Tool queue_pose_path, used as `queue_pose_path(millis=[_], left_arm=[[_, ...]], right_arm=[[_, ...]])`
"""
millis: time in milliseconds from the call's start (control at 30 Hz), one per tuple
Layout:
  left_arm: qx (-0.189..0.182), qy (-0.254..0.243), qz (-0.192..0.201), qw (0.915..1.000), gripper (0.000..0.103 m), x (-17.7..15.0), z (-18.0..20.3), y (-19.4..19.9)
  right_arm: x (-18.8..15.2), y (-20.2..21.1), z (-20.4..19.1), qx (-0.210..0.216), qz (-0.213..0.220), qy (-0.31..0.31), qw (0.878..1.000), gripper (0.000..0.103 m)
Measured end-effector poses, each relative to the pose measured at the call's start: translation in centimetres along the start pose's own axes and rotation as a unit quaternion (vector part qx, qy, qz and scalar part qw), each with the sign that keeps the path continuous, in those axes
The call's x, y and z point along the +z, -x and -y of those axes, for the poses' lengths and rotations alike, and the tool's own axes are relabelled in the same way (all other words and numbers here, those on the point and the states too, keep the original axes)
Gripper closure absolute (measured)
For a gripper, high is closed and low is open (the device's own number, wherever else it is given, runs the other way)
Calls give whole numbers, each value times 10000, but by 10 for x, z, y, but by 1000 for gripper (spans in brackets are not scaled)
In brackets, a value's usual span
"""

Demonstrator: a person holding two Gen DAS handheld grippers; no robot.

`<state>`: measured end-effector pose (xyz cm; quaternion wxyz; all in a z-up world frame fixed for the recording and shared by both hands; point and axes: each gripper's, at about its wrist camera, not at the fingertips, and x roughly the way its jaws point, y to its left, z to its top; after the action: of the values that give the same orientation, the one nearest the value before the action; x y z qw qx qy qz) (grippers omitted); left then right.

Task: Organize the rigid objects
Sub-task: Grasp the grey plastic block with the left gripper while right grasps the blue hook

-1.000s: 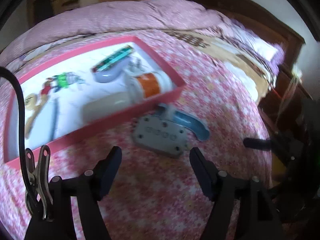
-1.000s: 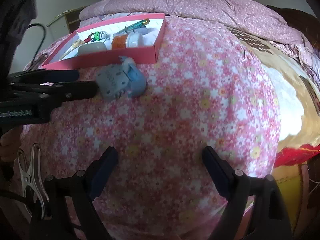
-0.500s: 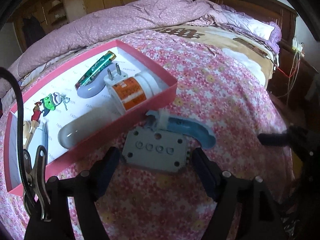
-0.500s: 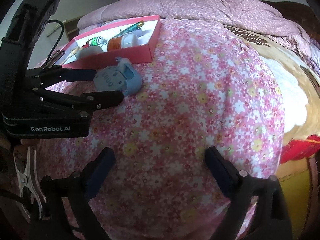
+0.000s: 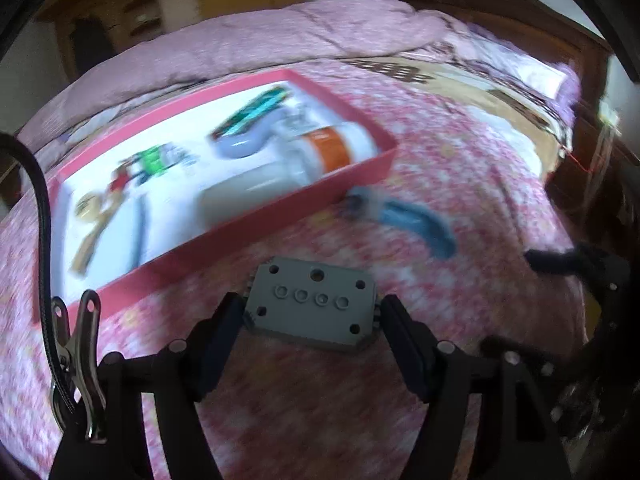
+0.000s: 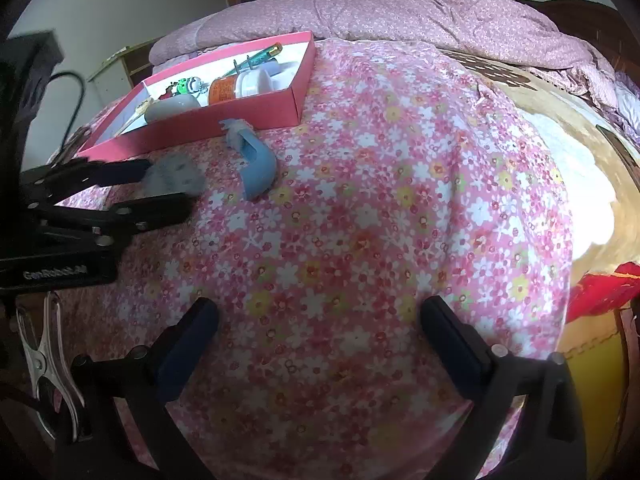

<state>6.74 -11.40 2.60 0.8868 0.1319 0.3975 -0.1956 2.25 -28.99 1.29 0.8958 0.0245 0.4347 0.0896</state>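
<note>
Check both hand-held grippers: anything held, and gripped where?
Left hand-held gripper: closing on the grey block, pads against its two short side edges. Right hand-held gripper: jaws opening, nothing between them.

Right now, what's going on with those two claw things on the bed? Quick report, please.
Left hand-held gripper closing on the grey block. Right hand-held gripper opening, nothing between its fingers. Blue curved piece lies beside the pink box. Nothing in the way.
</note>
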Motion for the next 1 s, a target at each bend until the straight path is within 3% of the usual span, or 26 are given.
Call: queue_pose_path(millis=[300,467,633,833,1000], left_arm=[[593,871,3,9944,29,-31,-49,20],[778,1136,56,9905,29,-43,-65,26],[777,1300,101,9884,29,-46,-72,28],[756,1320,130,9883,29,-47,-72,28],[730,1332,147,9883,29,-48,-72,29]], right_arm=[[1,3,-4,-67,-23,67,10000,2],[14,11,-10,-66,52,56,9999,12],[37,15,-16,79,295,36,9995,13],[66,-6,-37,24,308,457,9985,32],[79,-20,-40,159,272,373,9988,38]])
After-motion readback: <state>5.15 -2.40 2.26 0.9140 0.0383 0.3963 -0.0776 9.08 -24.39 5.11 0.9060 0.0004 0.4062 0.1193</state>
